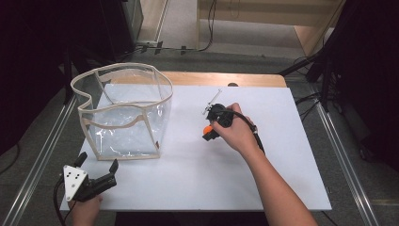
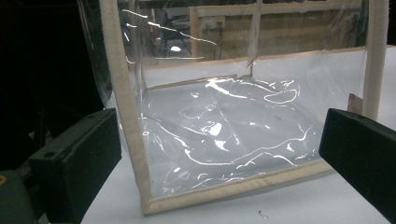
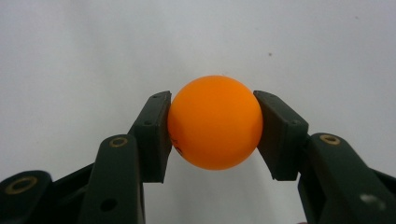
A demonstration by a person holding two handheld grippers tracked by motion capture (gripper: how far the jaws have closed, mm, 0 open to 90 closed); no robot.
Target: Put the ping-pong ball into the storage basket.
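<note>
The ball point(image 3: 215, 122), smooth, round and orange, sits clamped between the black pads of the right tongs point(image 3: 214, 135) above the middle of the worktop point(image 1: 188, 179), a matte white sheet on a wooden top. Left of it stands a clear, crinkled plastic bag point(image 1: 124, 113) with cream fabric edging. The left tongs point(image 1: 96, 165) gape wide near its corner. Grey floor surrounds.

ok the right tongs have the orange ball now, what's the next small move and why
Probably carry the orange ball left across the white table toward the open top of the clear bag. The right tongs are shut on the ball, gripping it from both sides. The bag stands upright with its mouth open, and the left tongs wait open near its front corner.
</note>
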